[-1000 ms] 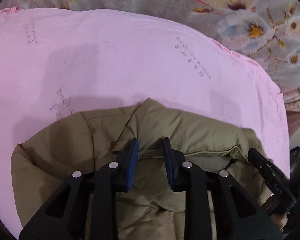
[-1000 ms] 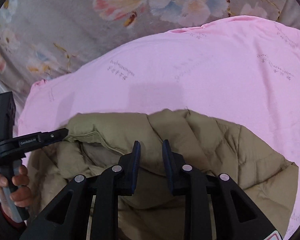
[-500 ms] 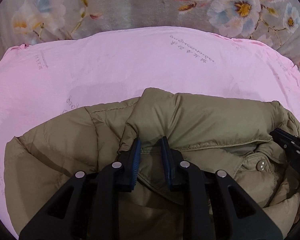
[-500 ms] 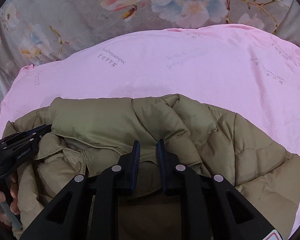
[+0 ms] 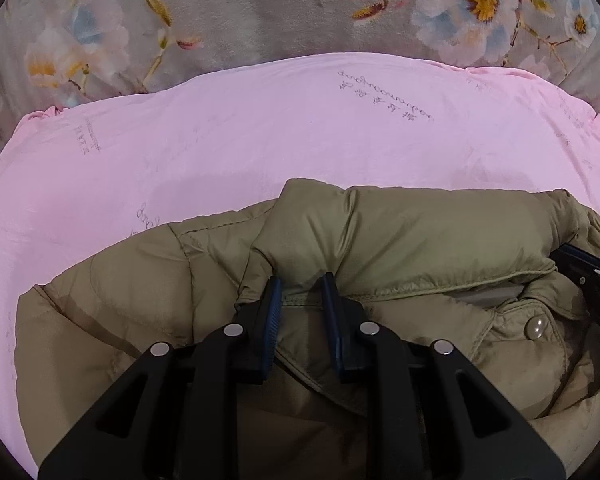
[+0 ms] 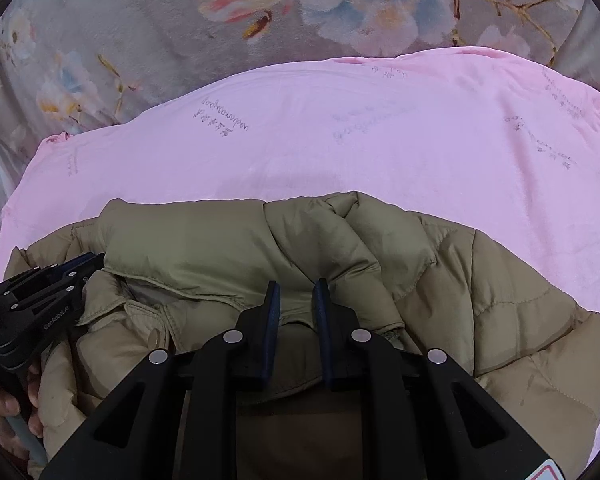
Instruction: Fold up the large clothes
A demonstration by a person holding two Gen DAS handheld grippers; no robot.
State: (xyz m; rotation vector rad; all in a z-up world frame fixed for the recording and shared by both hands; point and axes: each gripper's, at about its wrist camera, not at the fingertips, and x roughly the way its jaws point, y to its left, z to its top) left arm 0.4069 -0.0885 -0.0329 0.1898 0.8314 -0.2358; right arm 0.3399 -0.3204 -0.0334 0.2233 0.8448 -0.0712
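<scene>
An olive puffer jacket (image 5: 420, 232) lies bunched on a pink sheet (image 5: 260, 140), its collar running across the near side. My left gripper (image 5: 301, 286) is shut on a fold of the jacket at the left end of the collar, with fabric pinched between the blue pads. My right gripper (image 6: 297, 288) is shut on the jacket (image 6: 220, 240) at the collar's other end. Each gripper shows in the other's view: the right gripper (image 5: 588, 280) at the right edge, the left gripper (image 6: 40, 292) at the left edge with a hand (image 6: 4, 404) on its handle.
The pink sheet (image 6: 380, 140) is spread over a grey floral blanket (image 5: 260, 12) that fills the far side of both views. A metal snap button (image 5: 538, 328) sits on the jacket front below the collar.
The left view has rolled level and the jacket now spreads wider across both views, its collar stretched straight between the two grippers. Both grippers keep their hold.
</scene>
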